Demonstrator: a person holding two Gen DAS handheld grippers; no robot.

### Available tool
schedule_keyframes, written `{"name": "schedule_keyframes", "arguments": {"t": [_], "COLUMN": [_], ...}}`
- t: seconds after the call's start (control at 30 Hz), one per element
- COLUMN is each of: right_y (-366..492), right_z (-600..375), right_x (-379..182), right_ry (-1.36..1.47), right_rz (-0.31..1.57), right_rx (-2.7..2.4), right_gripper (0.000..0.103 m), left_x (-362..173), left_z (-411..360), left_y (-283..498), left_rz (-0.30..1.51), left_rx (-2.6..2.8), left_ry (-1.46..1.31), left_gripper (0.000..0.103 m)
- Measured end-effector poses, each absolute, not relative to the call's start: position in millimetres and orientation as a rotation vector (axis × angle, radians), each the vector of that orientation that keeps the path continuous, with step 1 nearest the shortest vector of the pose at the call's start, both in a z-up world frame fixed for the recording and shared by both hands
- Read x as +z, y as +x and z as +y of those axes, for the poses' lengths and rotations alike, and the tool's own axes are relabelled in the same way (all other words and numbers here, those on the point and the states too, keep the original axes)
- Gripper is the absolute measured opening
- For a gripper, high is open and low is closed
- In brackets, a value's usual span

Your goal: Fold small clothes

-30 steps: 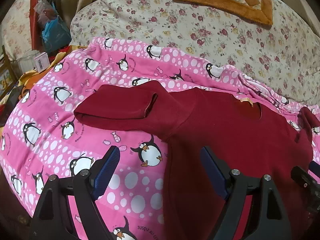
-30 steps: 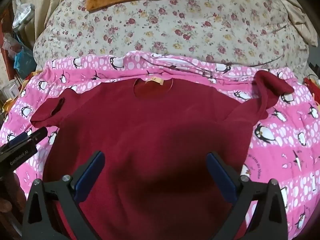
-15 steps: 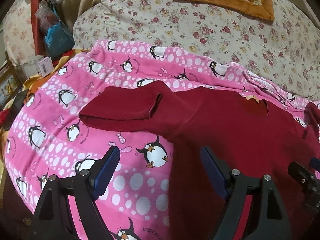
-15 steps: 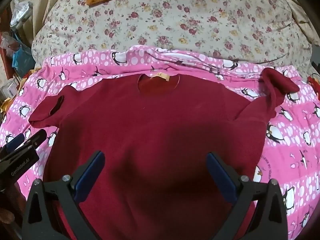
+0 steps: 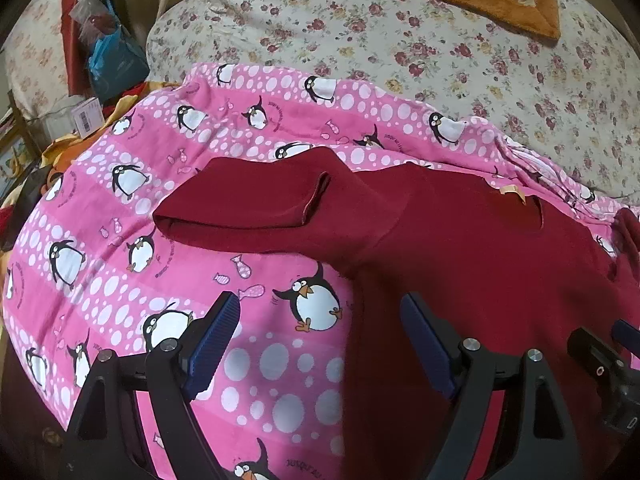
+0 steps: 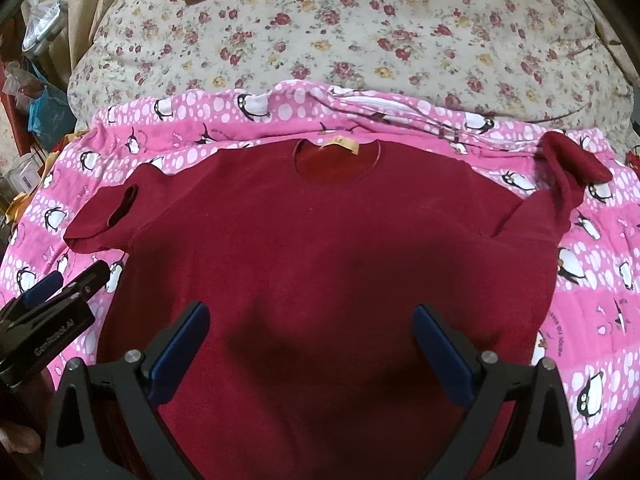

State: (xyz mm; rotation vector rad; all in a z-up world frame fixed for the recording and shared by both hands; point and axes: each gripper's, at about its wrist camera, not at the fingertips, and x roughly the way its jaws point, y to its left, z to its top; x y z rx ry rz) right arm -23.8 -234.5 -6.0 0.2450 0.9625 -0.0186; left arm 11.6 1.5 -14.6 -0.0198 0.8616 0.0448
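A dark red sweater [image 6: 320,248] lies flat, front up, collar away from the camera, tan label [image 6: 340,145] showing inside the neck. Both sleeves spread sideways, their ends folded back on themselves.

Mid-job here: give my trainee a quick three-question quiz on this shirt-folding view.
1. True or false: the left gripper is shut on the dark red shirt.
2. Which way does the neck label lie: toward the floral quilt or toward the grippers?
3. What lies directly beneath the shirt: A) bare quilt B) pink penguin blanket C) orange cushion?

Key: 1 false, its fingers are apart; 2 toward the quilt; 3 B.
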Motion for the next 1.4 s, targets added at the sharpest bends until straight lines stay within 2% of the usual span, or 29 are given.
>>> {"name": "schedule_keyframes", "arguments": {"t": [1.4], "right_y": [-14.1], "right_z": [-225.8], "right_x": [-18.1], "right_ry": [0.245], "right_rz": [0.988], "right_rx": [-0.026], "right_gripper": [0.103], "left_x": [-18.8], "left_z": [3.6], "left_y": [18.1], "left_rz": [0.867], "left_rx": [0.041], "left_ry": [-0.01], "left_gripper": [0.065]}}
